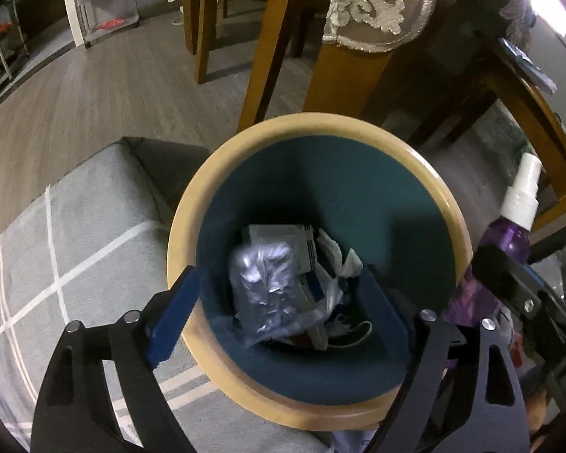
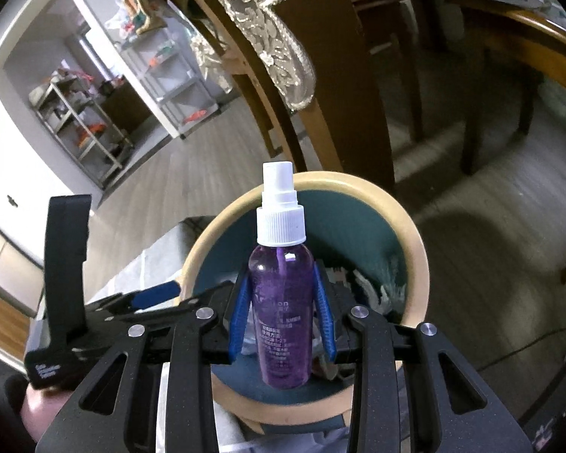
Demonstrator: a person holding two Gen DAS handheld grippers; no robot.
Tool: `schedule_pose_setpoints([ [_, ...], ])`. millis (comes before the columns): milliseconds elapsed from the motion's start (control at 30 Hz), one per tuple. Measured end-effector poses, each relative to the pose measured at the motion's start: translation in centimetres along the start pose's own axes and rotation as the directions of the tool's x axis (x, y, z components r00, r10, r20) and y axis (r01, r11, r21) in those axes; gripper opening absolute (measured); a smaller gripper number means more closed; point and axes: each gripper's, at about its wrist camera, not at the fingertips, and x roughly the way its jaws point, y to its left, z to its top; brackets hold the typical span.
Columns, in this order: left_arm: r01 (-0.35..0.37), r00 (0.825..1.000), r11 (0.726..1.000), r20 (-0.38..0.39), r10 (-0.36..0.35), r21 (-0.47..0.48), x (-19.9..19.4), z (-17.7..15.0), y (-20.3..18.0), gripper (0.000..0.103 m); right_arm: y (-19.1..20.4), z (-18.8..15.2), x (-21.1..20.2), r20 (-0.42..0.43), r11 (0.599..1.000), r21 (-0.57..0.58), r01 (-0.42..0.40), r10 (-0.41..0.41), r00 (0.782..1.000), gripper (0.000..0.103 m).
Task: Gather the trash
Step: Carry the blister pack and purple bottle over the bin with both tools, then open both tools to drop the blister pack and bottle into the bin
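Note:
A round bin point(image 1: 222, 173) with a tan rim and teal inside stands on a grey rug; it also shows in the right wrist view point(image 2: 415, 238). Crumpled plastic bags point(image 1: 264, 283), a small box and paper lie in it. My left gripper point(image 1: 279, 313) is open and empty right above the bin's mouth. My right gripper point(image 2: 283, 309) is shut on a purple spray bottle point(image 2: 281, 298) with a white pump top, held upright over the bin's near rim. The bottle also shows at the right of the left wrist view point(image 1: 517, 211).
A grey rug point(image 1: 75, 249) with white lines lies under the bin. Wooden chair and table legs point(image 1: 268, 45) with a lace cloth point(image 1: 377, 0) stand just behind the bin. Metal shelves point(image 2: 83, 120) stand far left on the wood floor.

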Motion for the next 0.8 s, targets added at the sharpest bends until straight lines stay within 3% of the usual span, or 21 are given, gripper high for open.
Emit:
schedule_pose_setpoints([
  [567,-0.02,0.997,0.994,0.076,0.028,-0.109,-4.6,-2.8,5.3,0.089,2.6,-0.7,3.8,-0.087,0.99,-0.128,0.058,-0.07,0.994,0.034],
  [800,0.014,0.993,0.989,0.118,0.004,-0.148,-6.5,-4.1,7.0,0.091,3.3,-1.1,4.0,-0.1,0.988,-0.144,0.059,-0.074,0.992,0.045],
])
